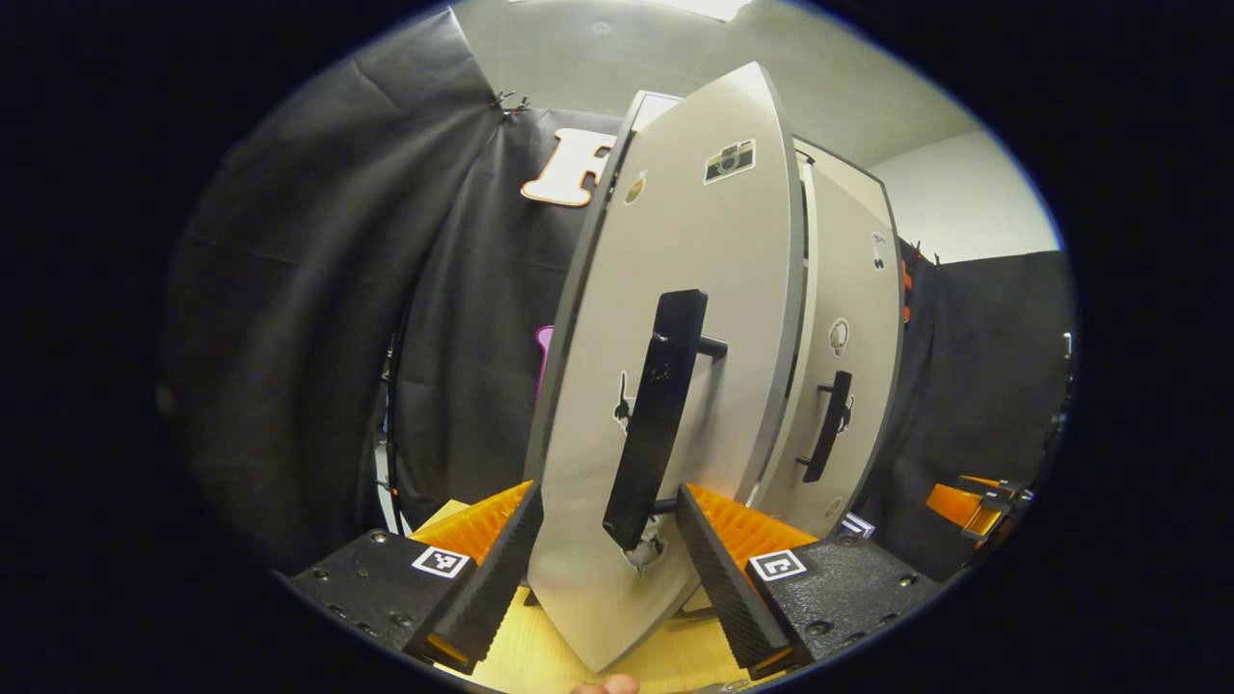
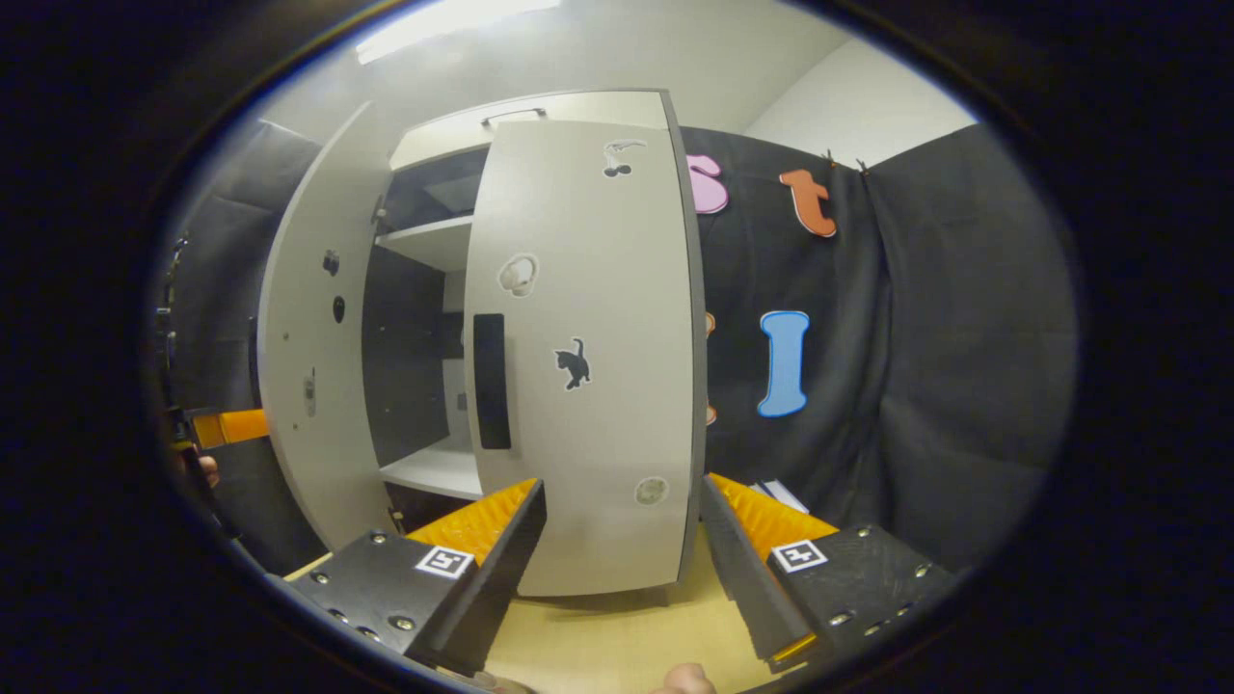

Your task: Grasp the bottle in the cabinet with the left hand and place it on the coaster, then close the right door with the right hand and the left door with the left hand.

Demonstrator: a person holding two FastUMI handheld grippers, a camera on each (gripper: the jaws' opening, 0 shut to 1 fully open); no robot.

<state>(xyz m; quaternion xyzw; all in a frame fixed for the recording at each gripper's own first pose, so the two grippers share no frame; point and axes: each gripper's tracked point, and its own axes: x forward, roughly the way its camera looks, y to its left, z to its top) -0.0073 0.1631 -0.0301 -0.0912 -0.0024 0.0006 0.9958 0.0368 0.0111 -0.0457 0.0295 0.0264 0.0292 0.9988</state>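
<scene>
cabinet: 1, pale grey, stands on the wooden tabletop (image 2: 617, 636); 2 doors, both partly open
left door (image 1: 675, 289): 1, swung out edge-on in the left gripper view, just ahead of the fingers; in the right gripper view it stands wide open at far left (image 2: 308, 318)
left door handle (image 1: 657, 414): 1, black vertical bar, sits between the two fingers, touching neither as far as I can tell
right door (image 2: 588, 337): 1, nearly shut, a gap left beside it showing the interior; in the left gripper view it sits behind the left door (image 1: 848, 318)
right door handle (image 2: 490, 381): 1, black bar; also seen at (image 1: 829, 424)
shelves: 2 white ones visible inside through the gap, upper (image 2: 429, 241) and lower (image 2: 434, 470)
stickers: 4 on the right door front, incl. a black cat (image 2: 573, 364)
bottle: can't tell where it is
coaster: can't tell either
left hand-held gripper (image 1: 607, 540): fingers wide apart, gripping nothing, straddling the left door's lower edge
right hand-held gripper (image 2: 622, 540): fingers wide apart, holding nothing, right door's bottom edge between them
other gripper: seen far off at right edge of left gripper view (image 1: 979, 501)
</scene>
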